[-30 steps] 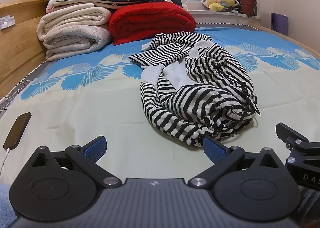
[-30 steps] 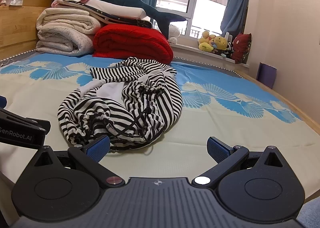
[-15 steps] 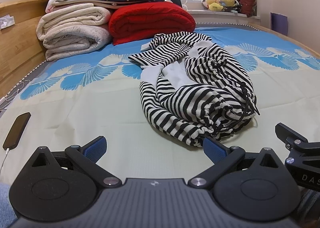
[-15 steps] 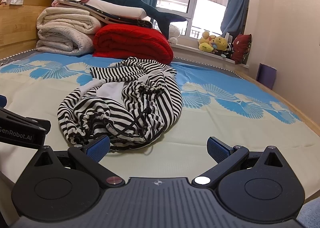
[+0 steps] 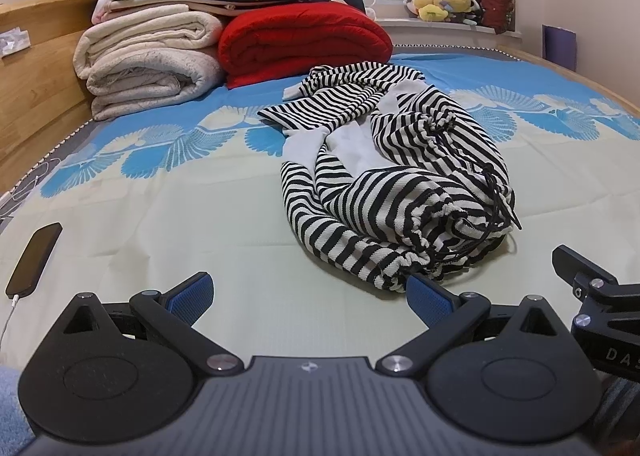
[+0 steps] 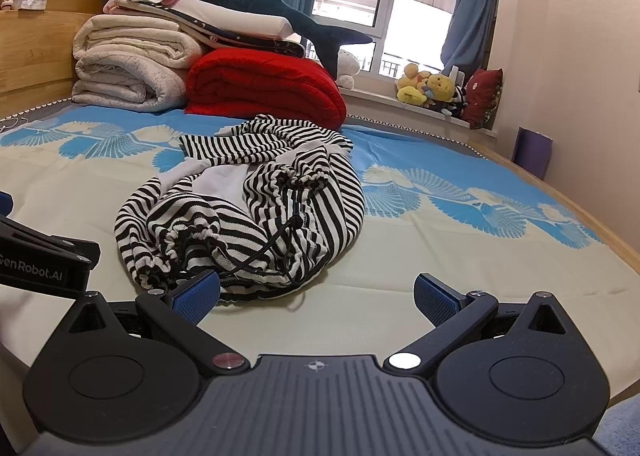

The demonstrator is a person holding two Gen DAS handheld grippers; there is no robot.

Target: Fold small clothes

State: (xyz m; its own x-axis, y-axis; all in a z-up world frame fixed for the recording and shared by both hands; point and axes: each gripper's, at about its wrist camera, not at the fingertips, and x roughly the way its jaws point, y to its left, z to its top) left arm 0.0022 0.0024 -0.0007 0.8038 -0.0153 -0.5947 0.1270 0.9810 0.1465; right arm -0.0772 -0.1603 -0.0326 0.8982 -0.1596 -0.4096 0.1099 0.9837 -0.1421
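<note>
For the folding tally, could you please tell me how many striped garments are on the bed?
1: a black-and-white striped garment bunched mid-bed, before the red blanket; more could hide inside it.

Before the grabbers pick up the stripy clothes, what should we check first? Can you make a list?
1. Left gripper open and empty: ok.
2. Right gripper open and empty: ok.
3. Striped garment spread flat: not ok, it lies crumpled.
4. Black drawstring free of tangles: cannot tell.
5. Phone away from the garment: ok.
6. Bedsheet has bare room for folding: ok.
</note>
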